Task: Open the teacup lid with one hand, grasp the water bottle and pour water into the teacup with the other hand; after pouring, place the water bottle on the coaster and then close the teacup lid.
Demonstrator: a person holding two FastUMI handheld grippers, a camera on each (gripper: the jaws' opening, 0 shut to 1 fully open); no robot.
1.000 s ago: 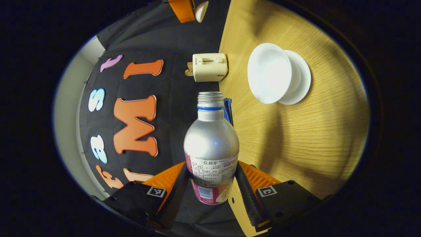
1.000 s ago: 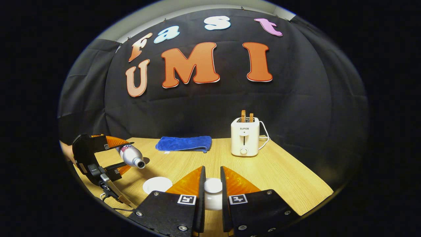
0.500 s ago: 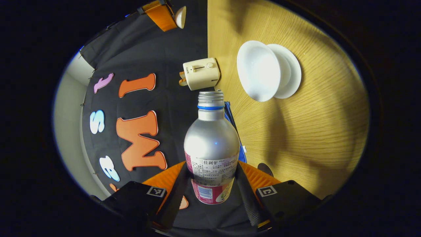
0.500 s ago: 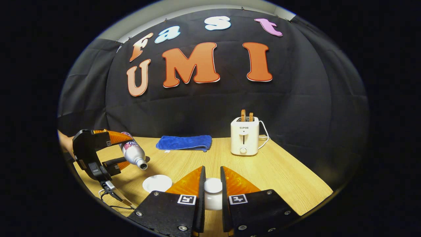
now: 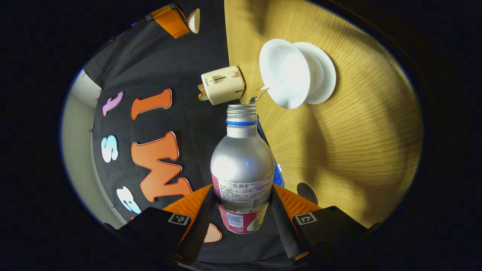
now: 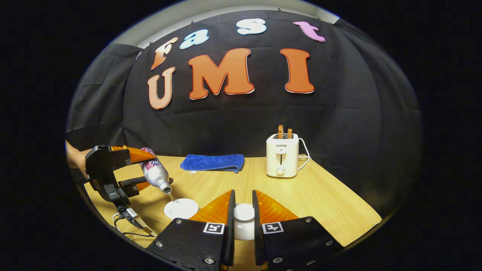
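Tabletop (image 6: 320, 195): light wood, filling the lower middle of the right gripper view and the right half of the left gripper view. Behind it, in the right gripper view, a cream toaster (image 6: 281, 160) at centre right and a folded blue cloth (image 6: 212, 163) at centre.

Water bottle (image 5: 242, 165): silver, uncapped, at frame centre in the left gripper view, tipped neck-down toward the cup. The left tool (image 5: 241, 216) is closed on its labelled lower body, one finger on each side. In the right gripper view the same tool (image 6: 131, 169) sits at the left edge with the bottle slanted down.

Teacup (image 5: 288, 73): white, lidless, standing on its saucer (image 5: 325, 75) in the upper centre-right of the left gripper view; in the right gripper view it is at lower left-centre. A thin stream of water (image 5: 258, 95) runs from the bottle mouth to the cup rim.

Coaster (image 5: 307, 192): small dark disc at lower right in the left gripper view, near the tool's finger, bare.

Teacup lid (image 6: 244, 222): white, clamped between the fingers of the right tool (image 6: 243, 226) at bottom centre, held off the cup.

Step in hand: pouring, just begun by the look of the thin stream. Fill level cannot be read.

Next move, as I judge it: hold the tilt until enough is in, bring the bottle upright without dribbling, then set it on the coaster; the lid goes back last.
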